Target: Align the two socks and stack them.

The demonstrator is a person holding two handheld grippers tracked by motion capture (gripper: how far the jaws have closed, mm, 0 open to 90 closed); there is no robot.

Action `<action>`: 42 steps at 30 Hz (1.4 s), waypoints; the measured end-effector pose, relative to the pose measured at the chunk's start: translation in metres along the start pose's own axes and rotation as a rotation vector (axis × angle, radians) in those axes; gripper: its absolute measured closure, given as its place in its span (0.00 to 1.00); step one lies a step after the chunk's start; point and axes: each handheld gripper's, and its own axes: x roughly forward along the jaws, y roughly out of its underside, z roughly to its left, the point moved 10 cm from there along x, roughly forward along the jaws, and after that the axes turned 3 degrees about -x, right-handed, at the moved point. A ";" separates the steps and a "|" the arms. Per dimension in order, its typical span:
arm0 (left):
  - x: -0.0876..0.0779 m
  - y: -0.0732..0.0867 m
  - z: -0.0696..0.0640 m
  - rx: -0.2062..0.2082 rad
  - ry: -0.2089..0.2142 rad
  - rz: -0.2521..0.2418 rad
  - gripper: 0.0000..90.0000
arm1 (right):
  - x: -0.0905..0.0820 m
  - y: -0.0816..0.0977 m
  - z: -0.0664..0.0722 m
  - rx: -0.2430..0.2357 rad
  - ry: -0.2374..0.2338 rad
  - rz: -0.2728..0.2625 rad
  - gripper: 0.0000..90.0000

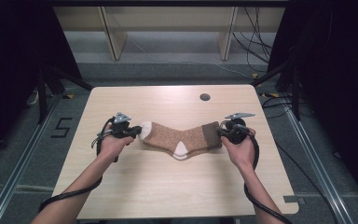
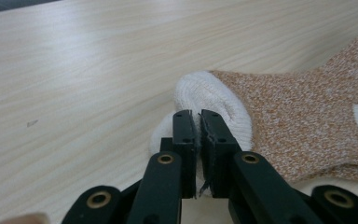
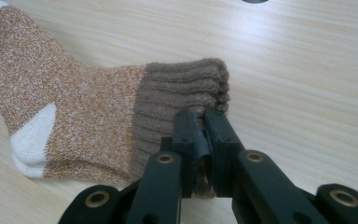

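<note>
A brown sock stretched between two clamped grippers

At the middle of the high view the sock [image 1: 182, 138] lies across the wooden table [image 1: 168, 186], white heel patch toward the bottom edge. The left gripper [image 1: 137, 132], left of centre, is clenched on the sock's white toe [image 2: 205, 93]. The right gripper [image 1: 221, 133], right of centre, pinches the dark ribbed cuff [image 3: 182, 88]. A round hole [image 1: 205, 97] sits in the tabletop above the sock.

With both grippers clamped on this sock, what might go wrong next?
The left gripper pinches only the edge of the white toe, so the knit may slip free under tension. The right gripper bites a thin part of the brown cuff; pulling apart could overstretch the sock.
</note>
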 end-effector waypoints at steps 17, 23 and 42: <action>-0.019 -0.005 0.000 -0.034 0.018 -0.008 0.94 | -0.019 -0.007 0.002 0.026 -0.034 -0.014 0.95; -0.016 -0.002 0.002 -0.015 0.013 0.007 0.94 | -0.016 -0.004 0.002 0.028 -0.047 0.010 0.95; 0.021 0.006 0.019 -0.131 -0.031 0.027 0.62 | 0.018 0.009 -0.013 -0.002 0.029 0.053 0.77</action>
